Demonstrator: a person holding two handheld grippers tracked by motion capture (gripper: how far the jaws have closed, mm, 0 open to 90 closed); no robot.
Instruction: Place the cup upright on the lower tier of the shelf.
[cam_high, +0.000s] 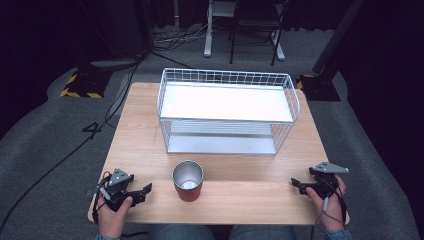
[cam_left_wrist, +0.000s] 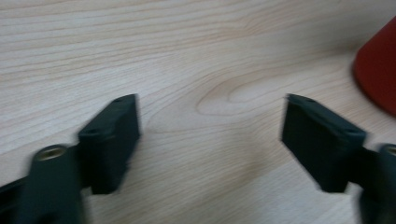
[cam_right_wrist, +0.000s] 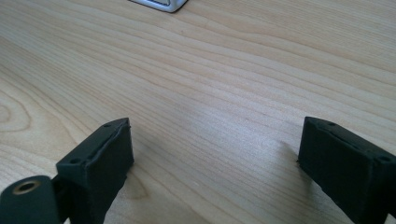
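A red cup with a shiny metal inside stands upright near the front middle of the wooden table. My left gripper rests low at the front left, a short way left of the cup, jaws open with only bare wood between them. In the left gripper view the cup's red side shows at the right edge, beyond the open left gripper. My right gripper lies at the front right, pointing left toward the cup, well apart from it. In its own view the right gripper is open over bare wood.
A white wire basket with a white upper shelf stands at the middle back of the table; its corner shows at the top of the right gripper view. Cables, a stand and chair legs are on the grey floor beyond.
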